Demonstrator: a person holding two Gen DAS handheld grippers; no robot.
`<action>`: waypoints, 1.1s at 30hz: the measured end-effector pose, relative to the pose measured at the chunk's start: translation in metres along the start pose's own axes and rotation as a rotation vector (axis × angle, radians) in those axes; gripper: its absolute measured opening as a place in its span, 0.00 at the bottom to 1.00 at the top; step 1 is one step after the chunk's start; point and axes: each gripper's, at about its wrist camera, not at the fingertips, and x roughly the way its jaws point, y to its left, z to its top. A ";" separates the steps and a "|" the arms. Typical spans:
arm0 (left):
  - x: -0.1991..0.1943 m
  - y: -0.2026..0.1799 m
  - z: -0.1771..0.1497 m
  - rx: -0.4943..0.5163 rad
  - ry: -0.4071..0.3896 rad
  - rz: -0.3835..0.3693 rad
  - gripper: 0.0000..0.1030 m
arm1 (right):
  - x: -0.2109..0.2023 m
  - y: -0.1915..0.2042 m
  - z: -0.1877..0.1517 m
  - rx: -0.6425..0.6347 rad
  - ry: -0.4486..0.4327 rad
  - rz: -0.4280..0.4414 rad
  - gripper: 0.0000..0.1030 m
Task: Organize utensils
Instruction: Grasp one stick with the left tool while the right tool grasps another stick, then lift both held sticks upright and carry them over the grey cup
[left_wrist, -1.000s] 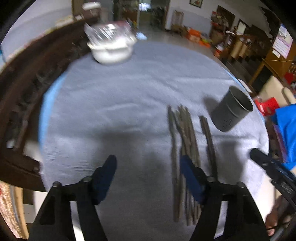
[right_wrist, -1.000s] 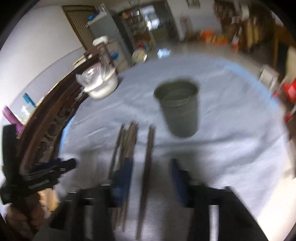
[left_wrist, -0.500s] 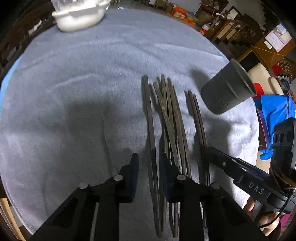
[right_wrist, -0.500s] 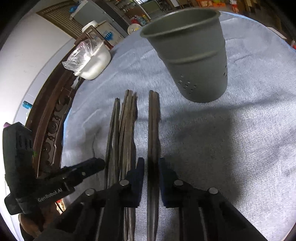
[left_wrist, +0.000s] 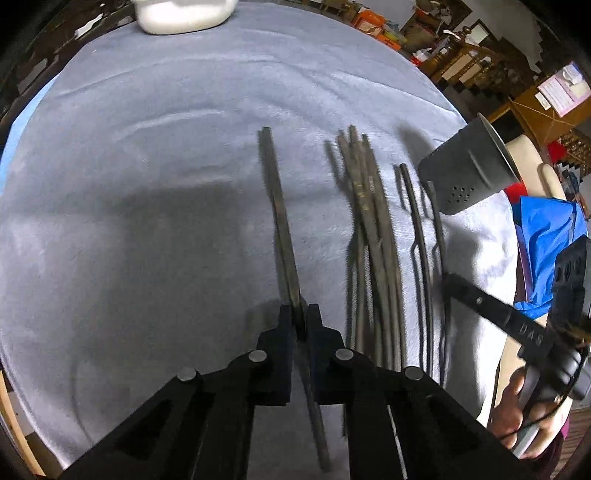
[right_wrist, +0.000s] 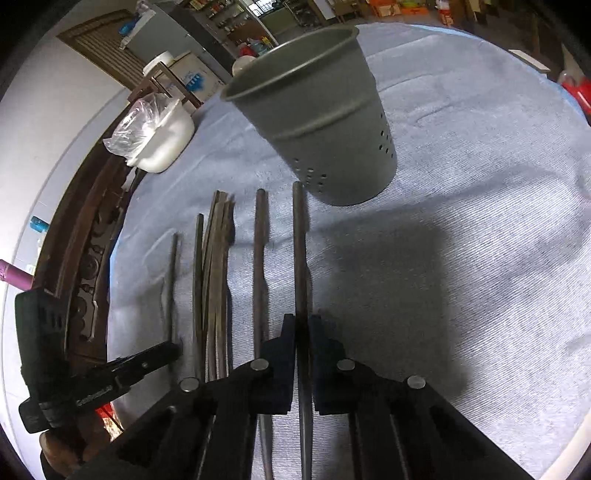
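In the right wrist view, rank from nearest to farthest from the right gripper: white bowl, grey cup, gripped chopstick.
1. Gripped chopstick, clamped in the right gripper.
2. Grey cup, ahead, slightly right.
3. White bowl, far left, by the table's edge.

White bowl (left_wrist: 184, 14) cropped by the top edge; chopstick bundle (left_wrist: 373, 236) motion-blurred, count unclear.

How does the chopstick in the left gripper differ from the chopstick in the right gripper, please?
The left gripper holds its chopstick apart from the bundle, over bare cloth; the right gripper holds its chopstick so that the tip lies close to the grey holder. The left one looks flat-sided, the right one rounder. Both are dark, slim and clamped between shut fingers.
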 end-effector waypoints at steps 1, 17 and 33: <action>-0.003 0.003 0.001 -0.002 0.013 -0.010 0.08 | -0.001 -0.002 0.001 0.000 0.002 0.001 0.07; 0.006 0.012 0.053 -0.071 0.090 -0.064 0.09 | 0.025 0.025 0.039 -0.070 0.041 -0.149 0.09; -0.040 0.011 0.039 -0.080 -0.032 -0.068 0.06 | -0.044 0.045 0.021 -0.227 -0.114 0.026 0.07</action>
